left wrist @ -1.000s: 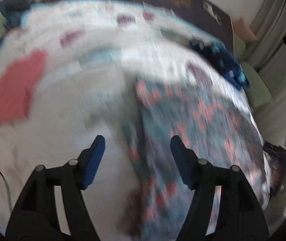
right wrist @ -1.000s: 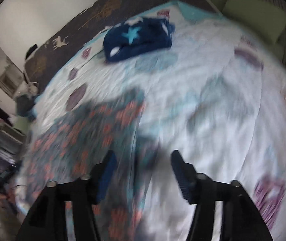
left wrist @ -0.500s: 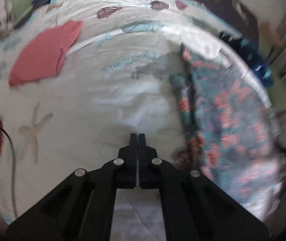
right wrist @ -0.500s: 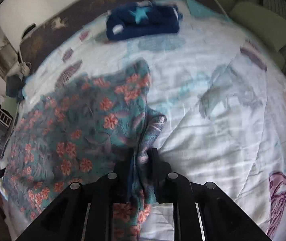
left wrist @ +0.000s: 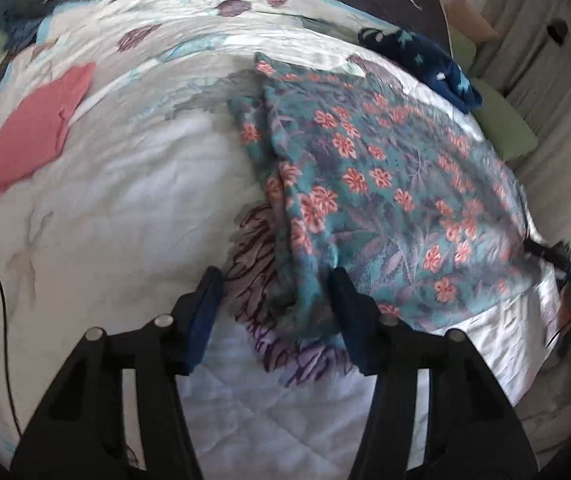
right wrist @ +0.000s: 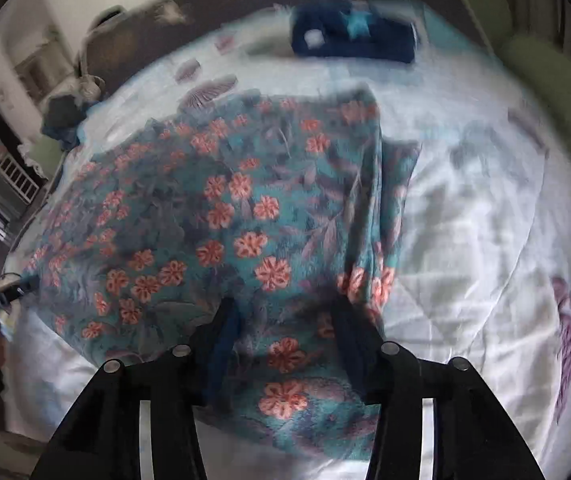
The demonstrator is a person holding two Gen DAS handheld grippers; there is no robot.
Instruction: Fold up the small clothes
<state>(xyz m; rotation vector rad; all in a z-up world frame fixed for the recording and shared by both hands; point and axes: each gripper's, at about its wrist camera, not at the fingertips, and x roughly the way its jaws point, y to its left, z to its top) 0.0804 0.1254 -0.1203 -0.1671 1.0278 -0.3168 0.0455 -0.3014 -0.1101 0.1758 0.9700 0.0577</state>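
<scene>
white quilted bed (left wrist: 133, 200) carries floral garment (left wrist: 385, 184), spread flat for folding; left gripper (left wrist: 273, 304) and right gripper (right wrist: 285, 320) fingers just reopening, half-wide, gripping nothing.

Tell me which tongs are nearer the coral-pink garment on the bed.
Left. The left tongs sit open at the floral cloth's near edge, with the coral-pink garment off to their left across bare quilt. The right tongs, open over the floral cloth, don't see it.

Both grippers' jaws have just been opening.
</scene>
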